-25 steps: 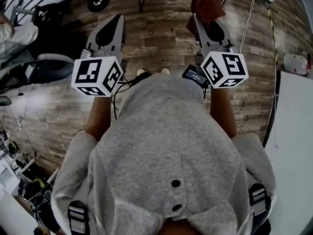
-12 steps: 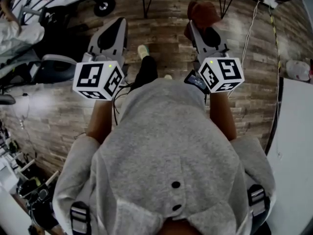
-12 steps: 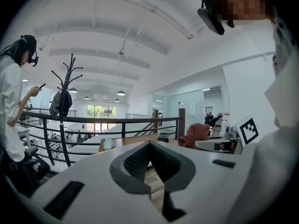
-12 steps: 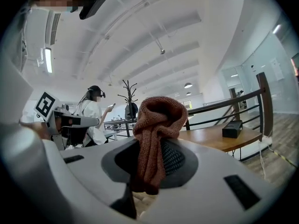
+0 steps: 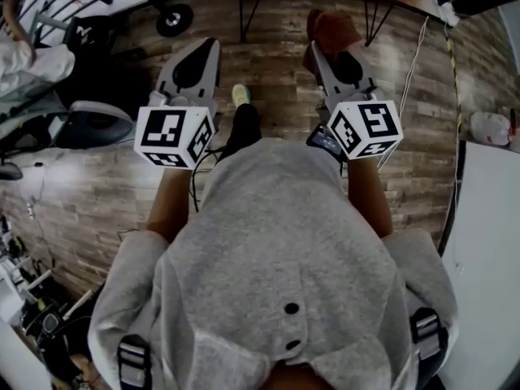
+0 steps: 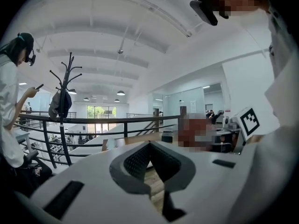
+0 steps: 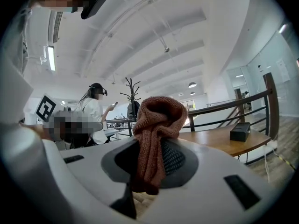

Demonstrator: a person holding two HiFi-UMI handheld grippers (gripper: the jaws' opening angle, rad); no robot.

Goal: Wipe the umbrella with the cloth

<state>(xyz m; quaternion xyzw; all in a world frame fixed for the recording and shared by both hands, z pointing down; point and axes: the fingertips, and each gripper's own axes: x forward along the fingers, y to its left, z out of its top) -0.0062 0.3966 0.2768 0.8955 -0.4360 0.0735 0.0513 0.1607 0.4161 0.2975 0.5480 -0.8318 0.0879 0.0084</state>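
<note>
My right gripper [image 7: 147,160] is pinched tight on the rust knit cloth [image 7: 159,115], which looks soft, light and floppy, so a mid-bunch grip seems best, while the left gripper [image 6: 150,153] has its fingers [image 6: 135,161] closed on nothing and there's no umbrella in view.

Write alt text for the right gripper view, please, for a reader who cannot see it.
The right gripper is shut on a bunched rust-brown knitted cloth that sticks up between its jaws. Behind, in a white hall, stand a wooden table with a black box, a railing, a coat stand and a person in white holding a phone.
</note>
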